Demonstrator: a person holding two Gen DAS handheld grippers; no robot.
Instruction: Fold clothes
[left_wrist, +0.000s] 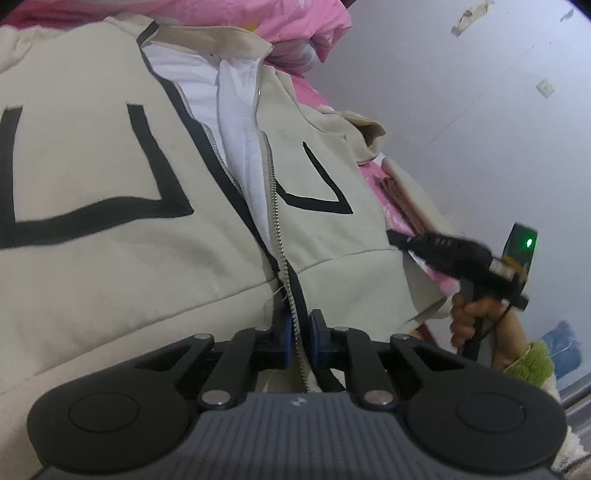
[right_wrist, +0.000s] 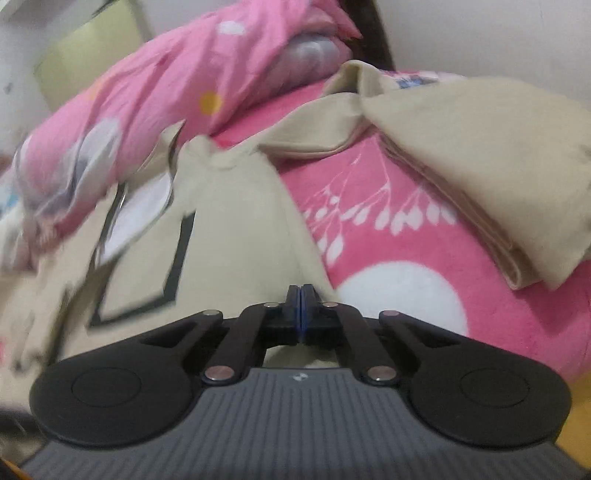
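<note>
While our left gripper (left_wrist: 299, 332) stands at the bottom hem of the beige jacket (left_wrist: 110, 258), its two blue pads sit close on either side of the zipper (left_wrist: 271, 177) with only a narrow slot between them, so we judge it is pinching the front edge there, though we cannot be fully sure the cloth is clamped. From this gripper the jacket runs straight away, its long axis along the zipper up to the collar near the pink quilt (left_wrist: 295, 22). Our right gripper (right_wrist: 301, 295) has its pads pressed flat together at the jacket's right side edge; whether cloth is between them we cannot tell. The jacket lies spread face up on the pink blanket (right_wrist: 406, 295), and a folded beige garment (right_wrist: 480, 166) rests well apart on the right. Both grippers are at the hem end, the left one nearer the middle
</note>
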